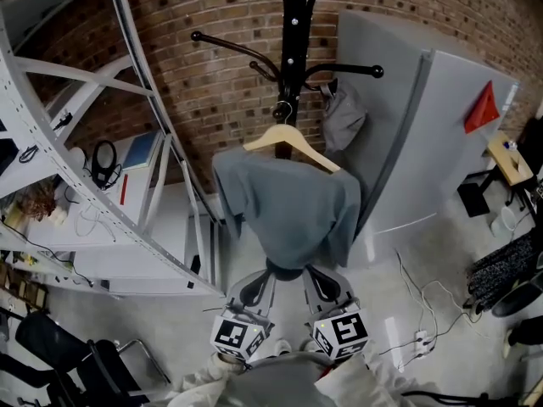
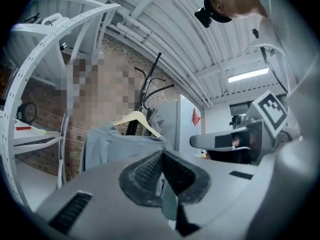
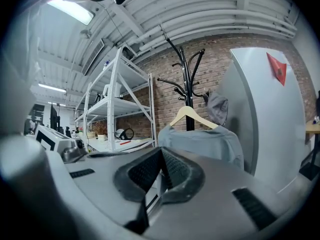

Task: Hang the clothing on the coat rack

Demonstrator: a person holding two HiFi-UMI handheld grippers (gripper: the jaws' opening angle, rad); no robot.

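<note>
A: Your grey shirt (image 1: 293, 202) is draped over the wooden hanger (image 1: 293, 142). The hanger's hook sits up against the pole of the black coat rack (image 1: 293, 24), and from the head view it looks caught on one of the arms. I'd judge the hanging step is as good as done.

B: Agreed. Your left claw (image 2: 162, 153) is fully closed, pads tip to tip, with no cloth between them. Your right claw (image 3: 161, 150) is the same, pressed together and empty. In both gripper views the shirt hangs out ahead of the tips, not in them.

A: From above, both claws sit low, just under the hem and close to each other. I can't tell whether they brush the fabric.

B: So what's left for you is a check, not a grasp. See whether the hanger hangs level; its right end looks lower than its left, and the shirt bunches toward the left shoulder.

A: If you decide to straighten it, you'd need to part a claw first and pinch only the hem. A tug could swing the hook off its arm.

B: Mind the grey item (image 1: 344, 119) on the neighbouring arm, and the grey cabinet (image 1: 424, 142) close behind on the right.
</note>
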